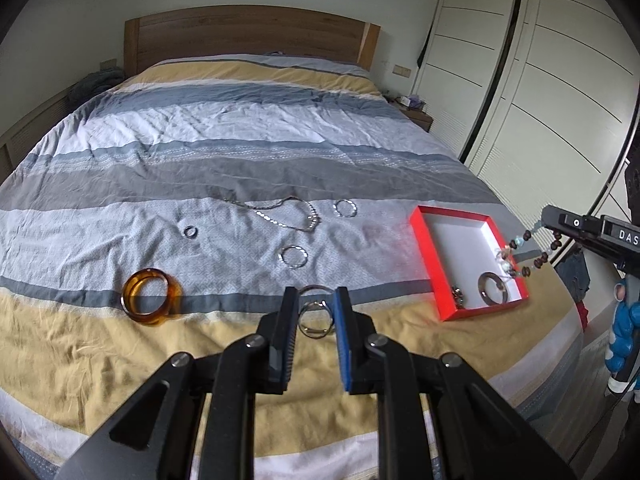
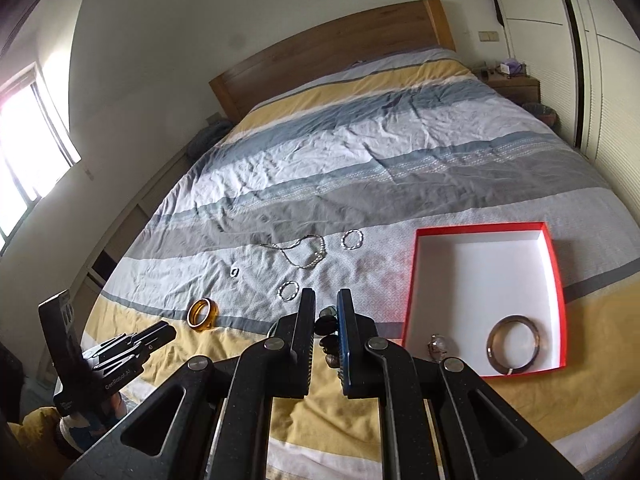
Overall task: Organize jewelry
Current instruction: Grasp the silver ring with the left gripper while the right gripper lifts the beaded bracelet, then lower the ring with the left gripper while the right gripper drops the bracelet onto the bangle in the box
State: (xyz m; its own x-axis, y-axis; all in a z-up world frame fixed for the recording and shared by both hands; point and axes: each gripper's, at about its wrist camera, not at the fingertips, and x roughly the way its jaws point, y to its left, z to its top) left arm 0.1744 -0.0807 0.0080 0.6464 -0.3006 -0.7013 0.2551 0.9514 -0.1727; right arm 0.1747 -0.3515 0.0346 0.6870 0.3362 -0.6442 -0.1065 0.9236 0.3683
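Observation:
A red box [image 1: 426, 256] with a white inside lies on the striped bed, also in the right wrist view [image 2: 558, 276]; it holds a grey bangle [image 2: 513, 344] and a small metal piece [image 2: 438, 345]. My right gripper [image 2: 326, 300] is shut on a dark bead bracelet [image 2: 327, 324], which hangs over the box's right edge in the left wrist view [image 1: 532, 254]. My left gripper [image 1: 316, 294] is shut on a silver ring bangle [image 1: 316, 316] above the bed. An amber bangle [image 1: 151, 295], a silver necklace [image 1: 280, 216], two silver bracelets [image 1: 294, 257] and a small ring [image 1: 191, 232] lie on the cover.
A wooden headboard [image 1: 248, 32] stands at the far end. White wardrobe doors [image 1: 560, 80] run along the right. A nightstand [image 2: 514, 80] stands beside the bed. A window [image 2: 24, 152] is at the left.

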